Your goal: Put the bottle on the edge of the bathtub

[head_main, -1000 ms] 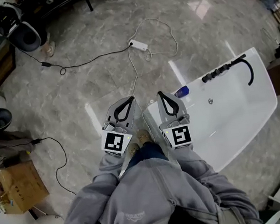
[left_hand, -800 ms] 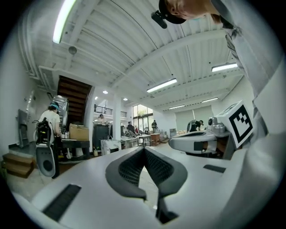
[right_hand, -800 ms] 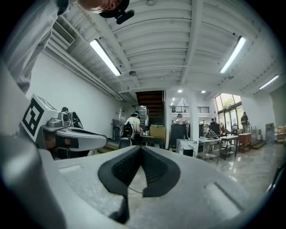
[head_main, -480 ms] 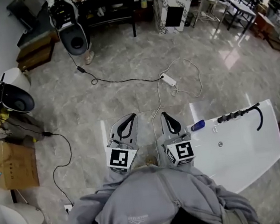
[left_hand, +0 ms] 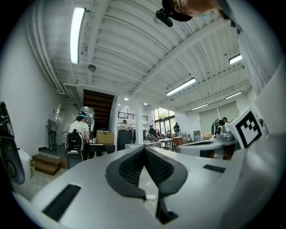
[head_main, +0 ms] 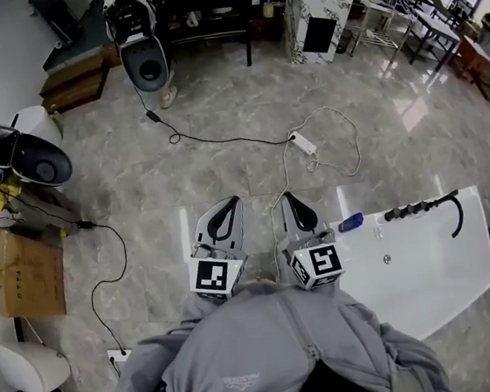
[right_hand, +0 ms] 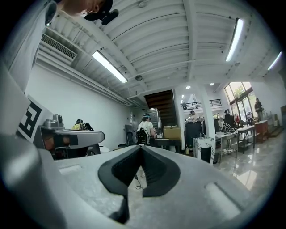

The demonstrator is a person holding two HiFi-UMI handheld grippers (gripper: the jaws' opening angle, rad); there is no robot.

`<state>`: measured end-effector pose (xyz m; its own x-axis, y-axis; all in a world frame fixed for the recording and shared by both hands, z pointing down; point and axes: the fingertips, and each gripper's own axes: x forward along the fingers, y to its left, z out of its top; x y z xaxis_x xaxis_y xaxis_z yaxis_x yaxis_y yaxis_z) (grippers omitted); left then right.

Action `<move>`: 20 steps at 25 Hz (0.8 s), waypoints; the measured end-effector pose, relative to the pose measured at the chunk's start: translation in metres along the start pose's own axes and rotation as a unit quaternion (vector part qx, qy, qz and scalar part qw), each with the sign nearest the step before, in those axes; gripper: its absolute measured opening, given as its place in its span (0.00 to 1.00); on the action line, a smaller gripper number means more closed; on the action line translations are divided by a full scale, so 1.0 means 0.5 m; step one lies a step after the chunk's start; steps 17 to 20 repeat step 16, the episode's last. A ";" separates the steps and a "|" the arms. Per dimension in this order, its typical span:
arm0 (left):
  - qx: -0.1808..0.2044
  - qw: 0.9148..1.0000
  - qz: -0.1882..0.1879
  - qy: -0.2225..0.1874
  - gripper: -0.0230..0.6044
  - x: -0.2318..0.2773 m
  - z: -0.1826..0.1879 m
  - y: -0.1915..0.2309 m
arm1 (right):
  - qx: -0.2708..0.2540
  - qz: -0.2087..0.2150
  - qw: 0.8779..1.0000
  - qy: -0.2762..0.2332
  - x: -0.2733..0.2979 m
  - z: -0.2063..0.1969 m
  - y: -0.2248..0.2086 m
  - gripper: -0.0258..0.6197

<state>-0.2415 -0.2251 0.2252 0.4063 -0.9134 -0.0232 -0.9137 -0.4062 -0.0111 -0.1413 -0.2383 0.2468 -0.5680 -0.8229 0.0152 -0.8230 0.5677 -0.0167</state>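
We hold our left gripper (head_main: 225,205) and right gripper (head_main: 292,199) level, jaws closed together on nothing, while the blue bottle (head_main: 350,222) lies on the bathtub's (head_main: 453,286) far-left corner rim.

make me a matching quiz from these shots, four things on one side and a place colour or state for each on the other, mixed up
Things:
1. bottle
2. power strip
3. cardboard box
4. left gripper

Descriptions:
a. brown, at the left edge of the head view
b. fingers together, nothing between them
c. blue, on the edge of the white bathtub
d. white, lying on the floor ahead of both grippers

Pairs: 1-c, 2-d, 3-a, 4-b
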 end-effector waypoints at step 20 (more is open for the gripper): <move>0.009 1.000 -0.029 -0.008 0.04 -0.005 -0.002 -0.010 | -0.004 -0.017 1.000 0.002 -0.017 0.003 0.003 0.04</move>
